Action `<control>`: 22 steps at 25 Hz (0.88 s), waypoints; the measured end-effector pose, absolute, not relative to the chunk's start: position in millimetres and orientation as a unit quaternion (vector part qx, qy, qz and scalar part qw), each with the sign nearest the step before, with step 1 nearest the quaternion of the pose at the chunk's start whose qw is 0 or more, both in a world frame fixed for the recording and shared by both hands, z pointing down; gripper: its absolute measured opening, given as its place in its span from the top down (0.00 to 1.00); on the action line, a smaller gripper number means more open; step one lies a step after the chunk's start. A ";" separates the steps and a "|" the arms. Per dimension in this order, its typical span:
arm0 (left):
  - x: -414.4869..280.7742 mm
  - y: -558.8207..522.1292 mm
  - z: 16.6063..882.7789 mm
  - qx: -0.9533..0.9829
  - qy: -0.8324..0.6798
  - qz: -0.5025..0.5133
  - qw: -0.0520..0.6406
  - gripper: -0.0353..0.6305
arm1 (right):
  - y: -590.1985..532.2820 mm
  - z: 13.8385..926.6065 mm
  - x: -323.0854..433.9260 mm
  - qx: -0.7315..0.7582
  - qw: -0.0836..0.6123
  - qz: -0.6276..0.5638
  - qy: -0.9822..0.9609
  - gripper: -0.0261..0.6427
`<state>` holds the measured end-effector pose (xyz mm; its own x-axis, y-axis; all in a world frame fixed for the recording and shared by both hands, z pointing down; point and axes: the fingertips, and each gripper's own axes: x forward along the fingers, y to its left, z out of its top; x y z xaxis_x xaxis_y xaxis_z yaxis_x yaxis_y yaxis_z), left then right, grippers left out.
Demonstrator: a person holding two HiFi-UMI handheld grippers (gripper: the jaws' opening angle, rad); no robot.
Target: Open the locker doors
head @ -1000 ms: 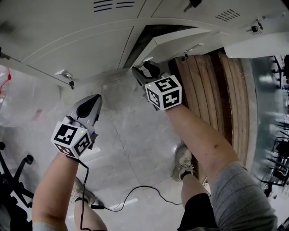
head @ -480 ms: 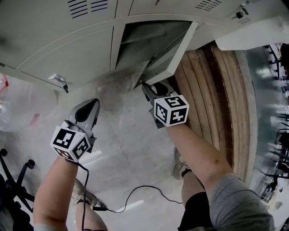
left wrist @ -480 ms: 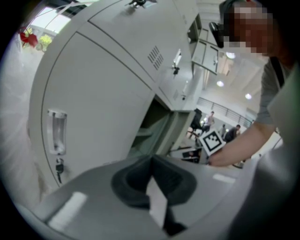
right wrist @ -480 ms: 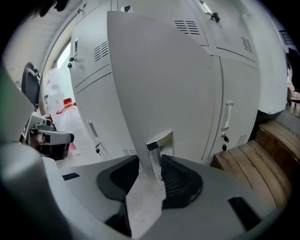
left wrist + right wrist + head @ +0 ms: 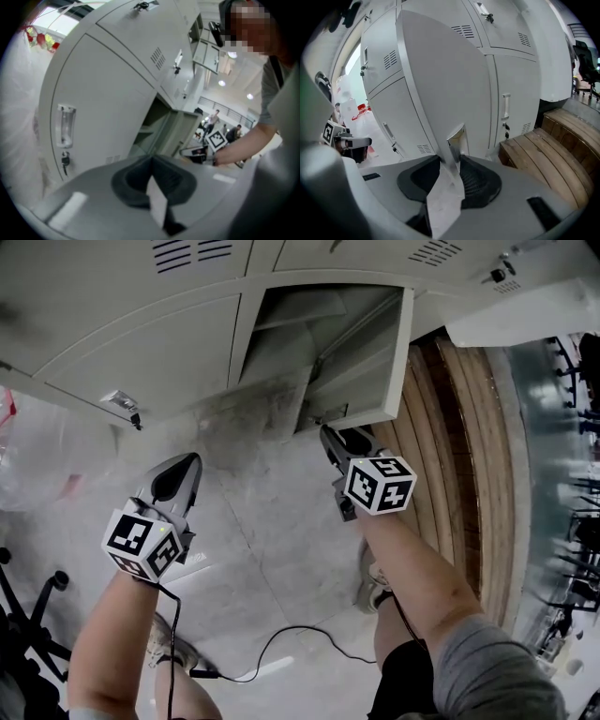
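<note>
The grey lower locker door (image 5: 361, 362) stands swung open, showing the dark locker inside (image 5: 281, 329). My right gripper (image 5: 330, 434) is at the door's free edge by its metal handle (image 5: 330, 413). In the right gripper view the door edge (image 5: 440, 84) and handle (image 5: 457, 138) run between the jaws of the right gripper (image 5: 451, 161), which are closing and press on it. My left gripper (image 5: 183, 460) hangs over the floor, shut and empty, pointing at the closed neighbouring door (image 5: 150, 352). Its jaws meet in the left gripper view (image 5: 152, 161).
The closed door (image 5: 93, 108) carries a handle (image 5: 65, 125) with a key (image 5: 65, 161) below it. A wooden bench (image 5: 450, 446) stands right of the open door. A black cable (image 5: 272, 652) lies on the floor, an office chair (image 5: 23, 615) at lower left.
The locker door has swung from nearly closed to wide open. My right gripper moved right and toward me with its edge. The left gripper has barely moved.
</note>
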<state>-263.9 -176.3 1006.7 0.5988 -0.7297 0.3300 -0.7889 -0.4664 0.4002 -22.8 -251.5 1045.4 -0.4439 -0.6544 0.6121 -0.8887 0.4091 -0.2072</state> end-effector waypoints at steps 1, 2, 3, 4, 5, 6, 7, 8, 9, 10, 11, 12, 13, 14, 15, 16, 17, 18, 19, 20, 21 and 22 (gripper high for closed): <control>-264.0 -175.6 1007.9 0.854 -0.444 0.056 0.264 0.94 | -249.5 1045.5 -16.7 0.480 0.226 0.259 -0.807 0.76; -263.7 -175.4 1008.6 0.854 -0.444 0.056 0.265 0.94 | -247.6 1045.7 -9.3 0.484 0.227 0.258 -0.805 0.77; -262.9 -175.5 1008.9 0.854 -0.444 0.056 0.265 0.94 | -245.7 1045.9 -0.2 0.490 0.229 0.257 -0.801 0.78; -261.6 -175.8 1008.9 0.855 -0.442 0.056 0.265 0.94 | -243.7 1046.1 10.8 0.498 0.230 0.255 -0.796 0.79; -260.0 -176.1 1008.9 0.856 -0.440 0.056 0.264 0.94 | -242.0 1046.4 23.1 0.507 0.232 0.253 -0.791 0.80; -258.2 -176.5 1008.8 0.857 -0.439 0.056 0.263 0.94 | -241.0 1046.7 36.3 0.516 0.236 0.249 -0.785 0.81; -256.4 -177.1 1008.7 0.858 -0.437 0.057 0.263 0.94 | -240.9 1047.1 50.0 0.525 0.242 0.244 -0.778 0.82; -254.5 -177.7 1008.6 0.859 -0.436 0.056 0.262 0.94 | -241.8 1047.4 64.3 0.534 0.249 0.239 -0.771 0.83; -252.4 -178.4 1008.3 0.859 -0.435 0.056 0.262 0.94 | -243.5 1047.6 79.2 0.544 0.256 0.234 -0.764 0.83; -250.0 -179.2 1007.8 0.860 -0.434 0.055 0.263 0.94 | -246.2 1047.8 94.2 0.552 0.264 0.228 -0.758 0.83; -247.4 -179.9 1007.2 0.861 -0.432 0.055 0.263 0.94 | -249.7 1048.0 108.3 0.559 0.272 0.221 -0.752 0.84; -244.7 -180.3 1006.9 0.862 -0.430 0.055 0.262 0.94 | -254.2 1048.2 121.4 0.564 0.279 0.215 -0.747 0.83; -242.1 -180.5 1006.8 0.863 -0.428 0.055 0.262 0.94 | -259.3 1048.6 133.5 0.568 0.286 0.211 -0.742 0.83; -239.6 -180.4 1007.1 0.864 -0.426 0.056 0.261 0.94 | -265.0 1049.2 145.0 0.573 0.292 0.207 -0.737 0.83; -237.0 -180.1 1007.4 0.865 -0.425 0.057 0.261 0.94 | -271.2 1049.7 156.2 0.577 0.299 0.204 -0.732 0.83; -234.6 -179.8 1007.7 0.866 -0.424 0.057 0.261 0.94 | -277.7 1050.1 166.9 0.580 0.306 0.202 -0.727 0.83; -232.3 -179.6 1007.8 0.866 -0.422 0.058 0.261 0.94 | -283.9 1050.3 176.1 0.582 0.313 0.199 -0.724 0.83; -230.3 -179.4 1007.7 0.867 -0.421 0.058 0.261 0.94 | -288.7 1050.4 182.3 0.579 0.321 0.194 -0.723 0.83; -228.7 -179.4 1007.6 0.867 -0.420 0.058 0.260 0.94 | -291.3 1050.5 184.7 0.573 0.329 0.189 -0.726 0.82; -227.4 -179.4 1007.4 0.868 -0.419 0.058 0.260 0.94 | -292.1 1050.6 184.5 0.567 0.334 0.184 -0.730 0.82; -226.3 -179.2 1007.4 0.868 -0.419 0.058 0.259 0.94 | -291.8 1050.8 183.7 0.563 0.335 0.183 -0.733 0.82; -225.3 -178.9 1007.5 0.868 -0.419 0.058 0.260 0.94 | -291.5 1050.8 183.2 0.563 0.333 0.183 -0.734 0.82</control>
<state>-225.3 -178.9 1007.5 0.6427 -0.6969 0.3181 -0.7572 -0.5147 0.4022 183.2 -291.5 1050.8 -0.1449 -0.7047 0.6945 -0.9482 0.2996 0.1061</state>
